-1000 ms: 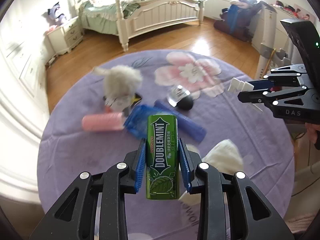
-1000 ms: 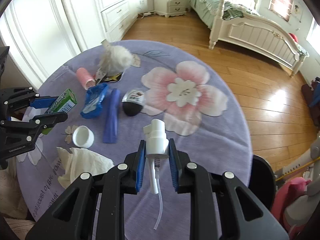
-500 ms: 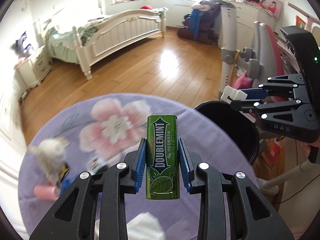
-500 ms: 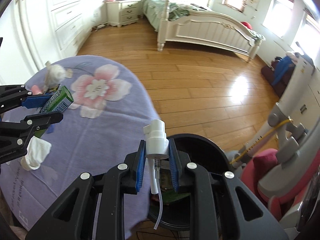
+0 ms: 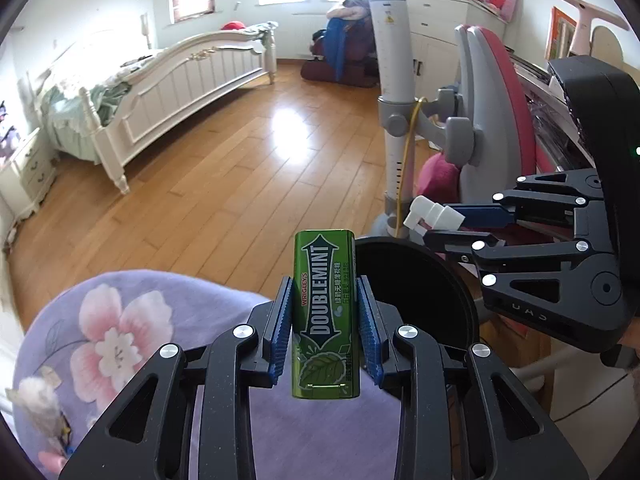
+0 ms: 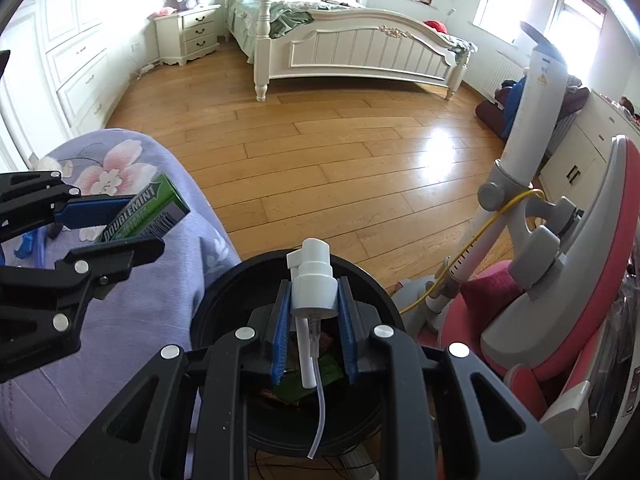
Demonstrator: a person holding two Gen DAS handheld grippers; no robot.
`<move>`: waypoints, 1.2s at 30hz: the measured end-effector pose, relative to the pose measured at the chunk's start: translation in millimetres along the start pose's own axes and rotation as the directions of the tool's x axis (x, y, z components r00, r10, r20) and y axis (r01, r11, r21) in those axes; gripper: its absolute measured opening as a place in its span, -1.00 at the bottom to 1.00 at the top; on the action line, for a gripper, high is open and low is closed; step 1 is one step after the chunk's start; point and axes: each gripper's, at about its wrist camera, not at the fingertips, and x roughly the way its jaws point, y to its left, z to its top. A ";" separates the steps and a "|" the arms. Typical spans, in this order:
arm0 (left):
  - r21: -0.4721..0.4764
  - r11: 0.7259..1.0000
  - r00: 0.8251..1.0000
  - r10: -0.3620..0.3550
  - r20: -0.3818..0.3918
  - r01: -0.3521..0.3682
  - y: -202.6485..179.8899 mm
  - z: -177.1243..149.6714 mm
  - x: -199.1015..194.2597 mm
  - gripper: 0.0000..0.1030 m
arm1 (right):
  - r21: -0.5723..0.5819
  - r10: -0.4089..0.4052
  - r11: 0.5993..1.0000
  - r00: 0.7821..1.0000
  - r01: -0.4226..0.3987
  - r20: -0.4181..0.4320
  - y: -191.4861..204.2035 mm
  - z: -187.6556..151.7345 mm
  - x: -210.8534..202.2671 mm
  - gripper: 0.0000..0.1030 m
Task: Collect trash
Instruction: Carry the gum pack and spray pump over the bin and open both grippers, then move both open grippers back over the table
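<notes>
Bedroom with wood floor [image 6: 320, 152], white bed [image 6: 360, 48] at the far side, nightstand [image 6: 188, 32] beside it. Round table [image 5: 312, 432] with a purple floral cloth sat under and behind the left gripper [image 5: 325, 332]. Left jaws were clamped on a green Doublemint gum pack [image 5: 325, 316], held upright, top end sticking out past the blue pads [image 5: 280, 332]. Just beyond and right of those jaws was the black trash bin [image 5: 424, 300], its rim touching or nearly touching the table edge; cannot tell which.

Right gripper [image 6: 313, 332] hung over the bin [image 6: 224, 300] opening. Its jaws were clamped on a white pump spray head [image 6: 312, 280], nozzle up past the fingertips, dip tube [image 6: 318, 416] dangling below the jaws over the bin. Wrappers [image 6: 316, 376], green and reddish, lay inside the bin directly below those jaws.

From the right wrist view the gum pack [image 6: 148, 212] was left of the jaws, over the table [image 6: 152, 320] edge, not over the bin. Pink and grey chair [image 6: 560, 300] stood right of the bin. White fluffy item [image 5: 38, 400] was on the table far left of the left jaws.
</notes>
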 end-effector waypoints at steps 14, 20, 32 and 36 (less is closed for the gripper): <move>0.024 1.000 0.999 -0.012 -0.047 0.013 -27.3 12.5 38.4 -0.05 | 0.073 -0.066 0.995 0.996 0.070 -0.058 -31.0 -10.4 21.9 0.28; 0.012 1.000 1.000 -0.002 -0.021 0.002 -25.1 15.7 31.1 0.08 | 0.082 -0.090 0.992 0.995 0.092 -0.037 -34.2 -10.4 16.8 0.46; -0.075 0.994 0.996 0.084 0.018 -0.083 26.9 -23.3 -30.0 0.08 | 0.001 0.018 1.000 1.000 -0.018 -0.008 21.9 7.9 8.8 0.46; -0.137 0.977 0.987 0.162 -0.002 -0.161 76.6 -58.1 -62.4 0.08 | -0.077 0.096 0.992 0.995 -0.097 -0.024 72.8 15.6 12.7 0.46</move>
